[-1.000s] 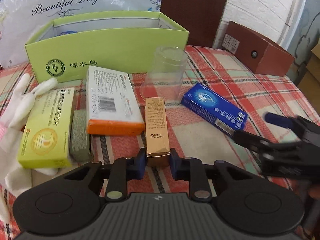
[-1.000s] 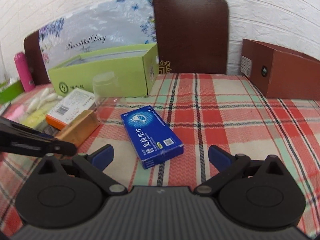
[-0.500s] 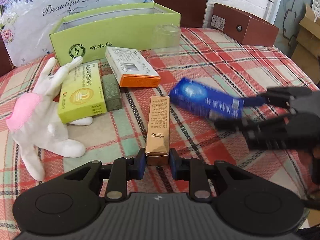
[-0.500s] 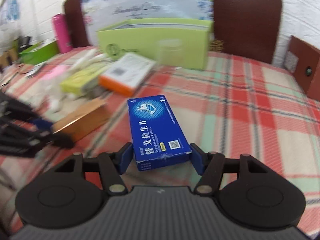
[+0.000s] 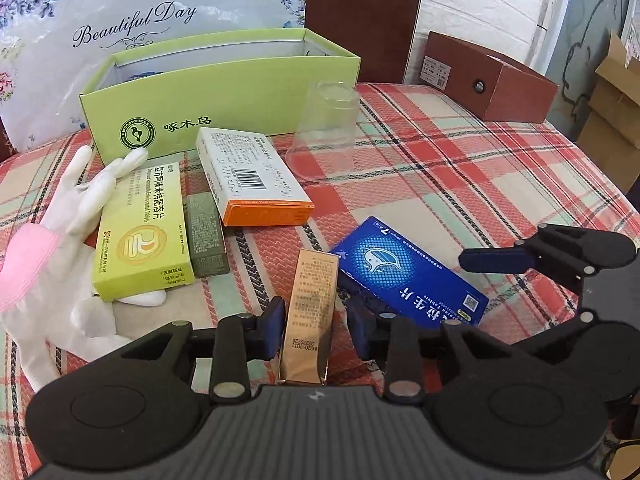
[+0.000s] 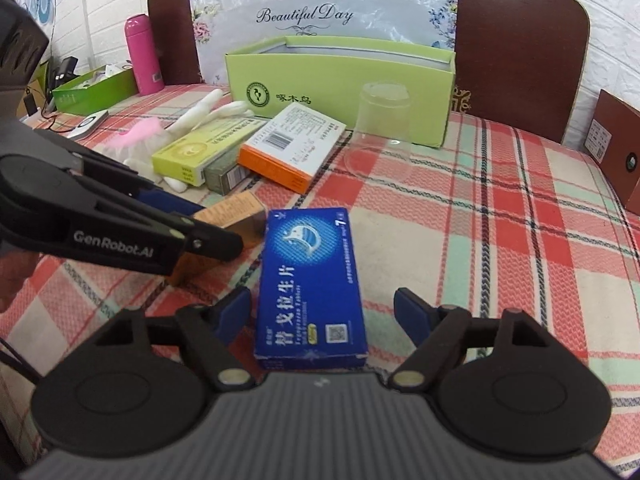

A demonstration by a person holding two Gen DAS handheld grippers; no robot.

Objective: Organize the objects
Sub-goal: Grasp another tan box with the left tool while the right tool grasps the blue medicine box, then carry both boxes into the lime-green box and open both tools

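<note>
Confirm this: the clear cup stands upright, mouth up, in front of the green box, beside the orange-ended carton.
Wrong in one respect: the clear cup stands upside down, its wide mouth on the cloth, as the left wrist view shows. It is in front of the green box, beside the orange-ended carton.

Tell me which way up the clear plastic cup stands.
Upside down: the clear plastic cup rests on its wide rim on the checked tablecloth, closed base on top.

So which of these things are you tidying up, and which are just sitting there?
Being tidied: gold box between the left gripper fingers, blue box between the right gripper fingers.

Just lying about: yellow box, orange box, white glove, clear cup, pink bottle.
</note>
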